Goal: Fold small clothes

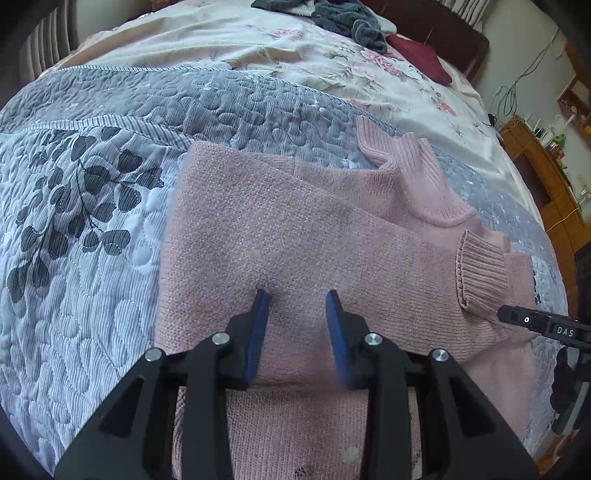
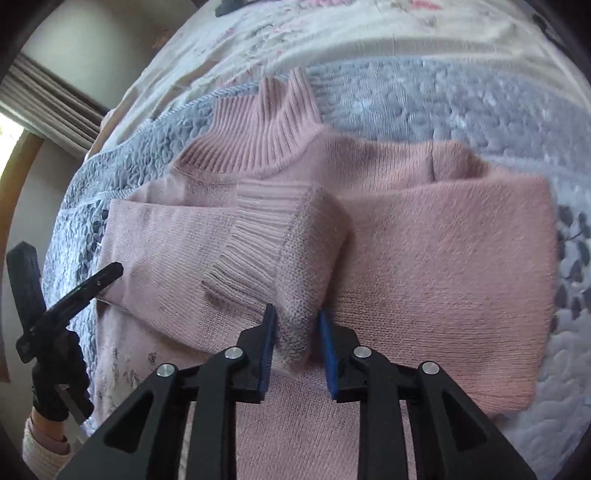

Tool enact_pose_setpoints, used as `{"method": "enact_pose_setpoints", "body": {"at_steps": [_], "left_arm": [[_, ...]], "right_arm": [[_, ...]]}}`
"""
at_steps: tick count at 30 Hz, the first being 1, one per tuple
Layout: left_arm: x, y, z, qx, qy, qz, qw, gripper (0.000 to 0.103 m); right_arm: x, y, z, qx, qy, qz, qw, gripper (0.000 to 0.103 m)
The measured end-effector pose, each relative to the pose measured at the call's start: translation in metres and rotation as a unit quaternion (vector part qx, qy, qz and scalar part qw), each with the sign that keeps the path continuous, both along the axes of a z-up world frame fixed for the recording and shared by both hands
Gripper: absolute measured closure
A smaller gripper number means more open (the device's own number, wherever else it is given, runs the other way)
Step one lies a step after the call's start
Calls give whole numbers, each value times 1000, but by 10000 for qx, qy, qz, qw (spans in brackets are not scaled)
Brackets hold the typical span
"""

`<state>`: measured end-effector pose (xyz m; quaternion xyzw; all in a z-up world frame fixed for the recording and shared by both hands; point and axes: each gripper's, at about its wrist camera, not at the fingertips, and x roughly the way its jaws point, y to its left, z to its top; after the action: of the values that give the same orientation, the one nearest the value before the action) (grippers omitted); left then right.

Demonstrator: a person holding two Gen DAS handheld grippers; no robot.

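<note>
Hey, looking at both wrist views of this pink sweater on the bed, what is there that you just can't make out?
- Pink sweater hem: left wrist view, cut off by the bottom edge and hidden behind the left claw.
- Sleeve grip: right wrist view, a fold sits between the right claw pads; whether they pinch it is unclear.
- Shelf items: left wrist view, too small.
- Dark clothes: left wrist view, cut off by the top edge.
</note>
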<state>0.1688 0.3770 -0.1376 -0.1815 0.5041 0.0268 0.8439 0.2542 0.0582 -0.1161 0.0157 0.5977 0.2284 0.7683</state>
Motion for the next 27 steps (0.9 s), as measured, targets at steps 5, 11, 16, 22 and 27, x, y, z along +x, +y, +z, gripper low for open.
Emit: {"method": "enact_pose_setpoints", "body": {"at_steps": [5, 11, 16, 22, 27], "left_arm": [[-1, -10, 20, 42, -238, -93, 9997, 66], [11, -22, 6, 88, 35, -260, 9996, 65], [15, -15, -11, -77, 204, -146, 9997, 65], [16, -18, -15, 40, 259, -218, 9994, 65], [16, -15, -16, -3, 254, -209, 9995, 65]], "right_arm": [[-9, 33, 34, -123, -477, 565, 9972, 71], [-11, 91, 9, -836, -552, 1171, 9881, 58], [-5, 105, -23, -1453, -507, 1206, 9807, 59], [-4, 85, -14, -1270, -669, 990, 9847, 95], [-1, 20, 28, -46, -636, 89, 9979, 95]]}}
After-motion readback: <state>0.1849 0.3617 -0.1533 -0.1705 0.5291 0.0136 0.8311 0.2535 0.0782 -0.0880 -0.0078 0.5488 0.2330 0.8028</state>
